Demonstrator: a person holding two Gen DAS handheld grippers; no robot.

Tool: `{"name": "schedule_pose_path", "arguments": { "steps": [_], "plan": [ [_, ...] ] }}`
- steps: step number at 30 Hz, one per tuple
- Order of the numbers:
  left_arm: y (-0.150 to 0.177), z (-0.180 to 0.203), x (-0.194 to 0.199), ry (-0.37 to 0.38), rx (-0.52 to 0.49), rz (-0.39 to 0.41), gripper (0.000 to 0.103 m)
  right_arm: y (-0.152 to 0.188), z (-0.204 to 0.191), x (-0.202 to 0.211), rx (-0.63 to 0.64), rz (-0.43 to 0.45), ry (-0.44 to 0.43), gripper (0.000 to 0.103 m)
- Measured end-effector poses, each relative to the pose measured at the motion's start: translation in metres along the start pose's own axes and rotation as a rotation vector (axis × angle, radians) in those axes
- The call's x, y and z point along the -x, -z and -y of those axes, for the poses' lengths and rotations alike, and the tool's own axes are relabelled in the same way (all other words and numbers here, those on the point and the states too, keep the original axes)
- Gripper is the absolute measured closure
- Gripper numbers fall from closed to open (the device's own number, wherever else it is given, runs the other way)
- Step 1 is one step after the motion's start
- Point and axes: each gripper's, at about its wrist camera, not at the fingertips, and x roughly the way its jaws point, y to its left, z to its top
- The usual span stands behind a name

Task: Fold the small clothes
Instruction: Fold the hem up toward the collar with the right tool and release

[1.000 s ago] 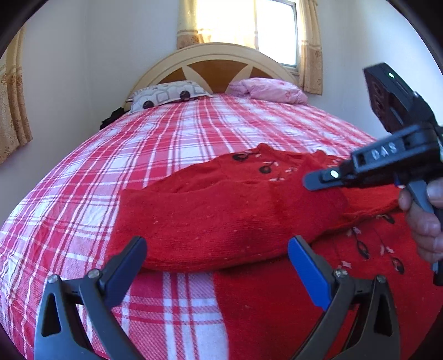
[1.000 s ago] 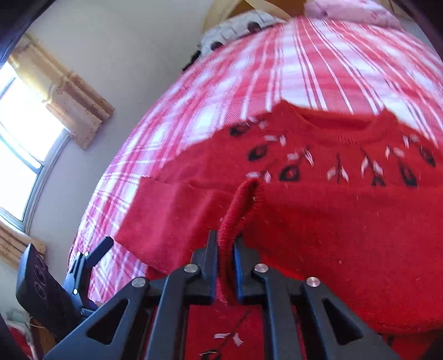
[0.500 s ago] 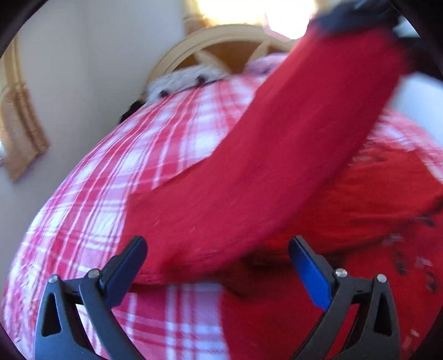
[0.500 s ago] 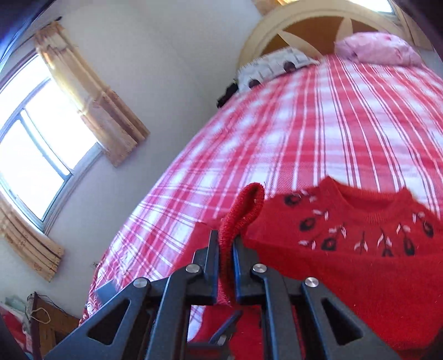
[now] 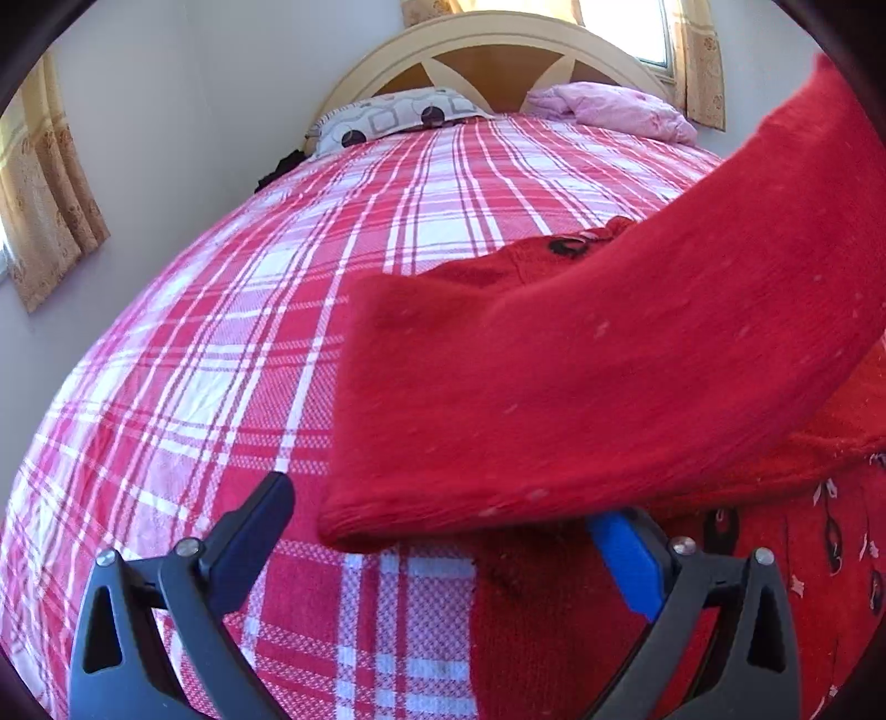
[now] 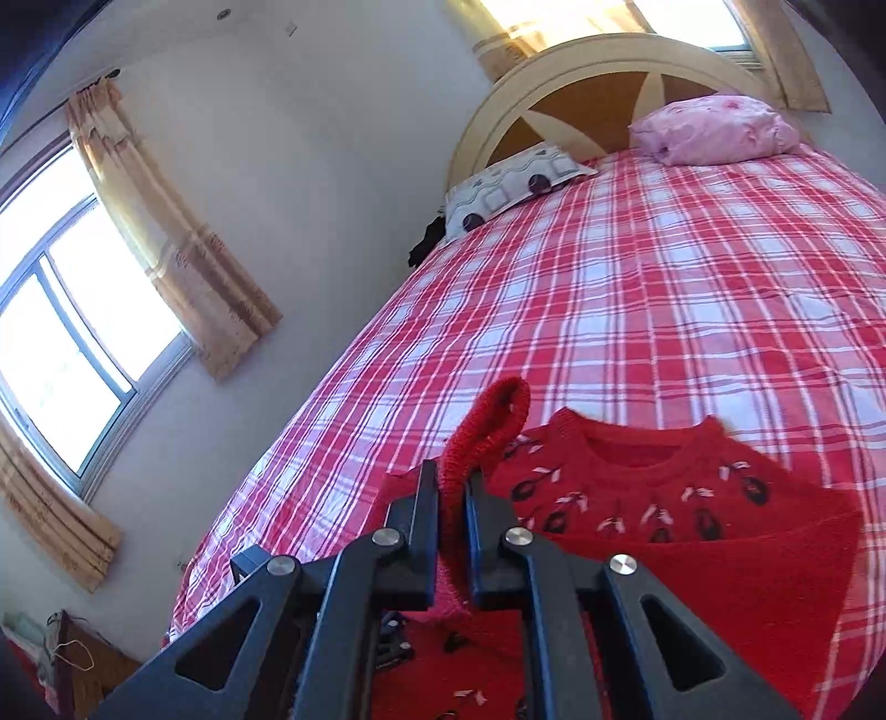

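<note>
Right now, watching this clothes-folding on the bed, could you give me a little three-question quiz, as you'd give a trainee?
1. True or false: the right gripper is shut on the cuff of the red sweater.
2. Which pillow lies on the window side of the headboard in the left wrist view: A the pink pillow, B the patterned pillow, C neither?
3. Fill in: the left gripper stands ____, its jaws wide apart and gripping nothing.

Key: 1 true: the ribbed cuff is pinched between its fingers and the sleeve is lifted off the plaid bedspread. 2 A. 3 open.
</note>
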Motion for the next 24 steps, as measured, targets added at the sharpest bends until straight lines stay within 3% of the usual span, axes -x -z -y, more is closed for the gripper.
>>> {"name": "schedule_pose_path", "arguments": {
  "steps": [12,24],
  "plan": [
    [0.004,0.002,0.004,0.012,0.013,0.001,0.000,0.004,0.074,0.057,-0.074,0.043,0.119,0.096],
    [0.003,0.003,0.004,0.007,0.006,0.001,0.000,0.038,0.140,0.065,-0.170,-0.006,0.191,0.096]
  ]
}}
